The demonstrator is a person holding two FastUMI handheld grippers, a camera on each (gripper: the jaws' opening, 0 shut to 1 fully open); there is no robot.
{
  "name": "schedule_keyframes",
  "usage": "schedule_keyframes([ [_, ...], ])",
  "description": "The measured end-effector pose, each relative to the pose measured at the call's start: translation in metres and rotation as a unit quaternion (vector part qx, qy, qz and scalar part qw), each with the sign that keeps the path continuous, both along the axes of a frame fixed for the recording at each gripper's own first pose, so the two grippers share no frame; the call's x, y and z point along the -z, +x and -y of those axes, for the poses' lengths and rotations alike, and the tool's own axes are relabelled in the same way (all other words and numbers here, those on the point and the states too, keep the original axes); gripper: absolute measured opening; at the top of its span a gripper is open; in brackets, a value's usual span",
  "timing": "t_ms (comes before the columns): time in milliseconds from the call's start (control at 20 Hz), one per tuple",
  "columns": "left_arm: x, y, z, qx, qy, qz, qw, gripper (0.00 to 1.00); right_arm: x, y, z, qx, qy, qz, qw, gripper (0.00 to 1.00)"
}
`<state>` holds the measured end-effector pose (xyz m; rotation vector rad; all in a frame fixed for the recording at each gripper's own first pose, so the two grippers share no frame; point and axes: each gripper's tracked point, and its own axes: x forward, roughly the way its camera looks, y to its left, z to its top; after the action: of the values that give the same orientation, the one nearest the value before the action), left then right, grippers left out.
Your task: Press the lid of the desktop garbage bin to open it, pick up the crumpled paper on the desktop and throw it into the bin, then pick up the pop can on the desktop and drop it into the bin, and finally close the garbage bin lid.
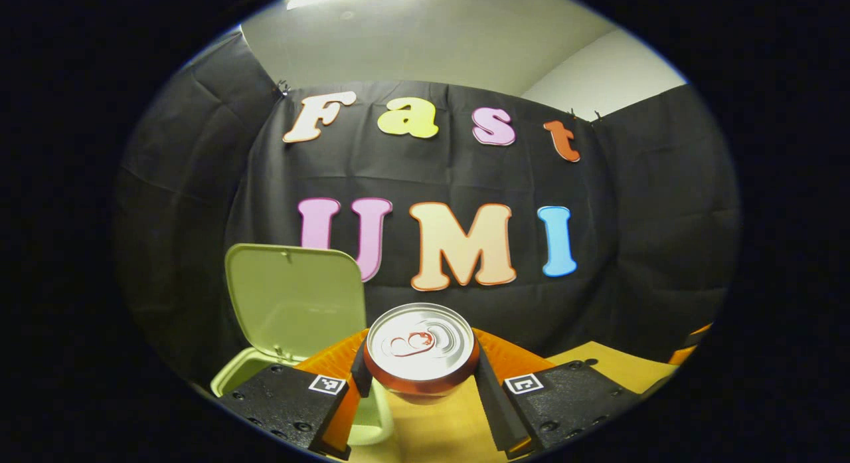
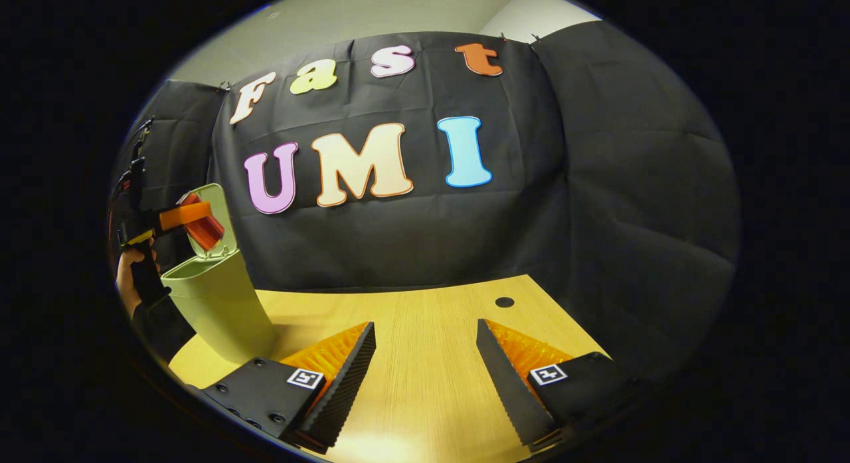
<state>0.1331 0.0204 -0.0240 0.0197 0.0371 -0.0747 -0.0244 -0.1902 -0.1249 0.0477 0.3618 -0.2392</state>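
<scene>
A red pop can [image 1: 422,350] with a silver top sits between the fingers of my left gripper [image 1: 422,376], which is shut on it and holds it in the air. Below and to the left stands the pale green bin [image 1: 242,376], its lid [image 1: 295,300] raised upright. In the right gripper view the same bin [image 2: 216,303] stands at the left on the wooden table, and the other gripper [image 2: 189,217], held by a hand [image 2: 129,277], carries the tilted can [image 2: 202,229] just above the bin's opening. My right gripper [image 2: 425,370] hovers open over the table.
The wooden table [image 2: 431,317] has a small dark hole [image 2: 505,302] near its far right. Black cloth walls close the booth behind the bin and to the right.
</scene>
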Motion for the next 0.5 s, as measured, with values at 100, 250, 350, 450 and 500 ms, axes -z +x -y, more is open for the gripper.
schedule_keyframes([
  [100, -0.001, 0.003, -0.033, -0.033, 0.005, -0.004, 0.999, 0.71, -0.001, 0.002, 0.002, 0.004, 0.002, 0.002, 1.0, 0.97],
  [250, 0.008, 0.003, -0.074, -0.072, 0.008, -0.014, 0.997, 0.72, 0.0, 0.001, 0.002, 0.006, 0.004, 0.0, 1.0, 0.94],
  [350, 0.024, -0.001, -0.094, -0.088, 0.01, -0.035, 0.996, 0.72, 0.002, 0.002, -0.002, 0.004, 0.005, -0.001, 1.0, 0.98],
  [450, 0.041, -0.007, -0.112, -0.106, -0.002, -0.057, 0.993, 0.72, 0.003, 0.002, -0.007, -0.001, 0.005, -0.004, 1.0, 0.98],
  [500, 0.05, -0.01, -0.121, -0.116, -0.013, -0.068, 0.991, 0.73, 0.003, 0.004, -0.013, -0.007, 0.003, -0.006, 1.0, 0.98],
])
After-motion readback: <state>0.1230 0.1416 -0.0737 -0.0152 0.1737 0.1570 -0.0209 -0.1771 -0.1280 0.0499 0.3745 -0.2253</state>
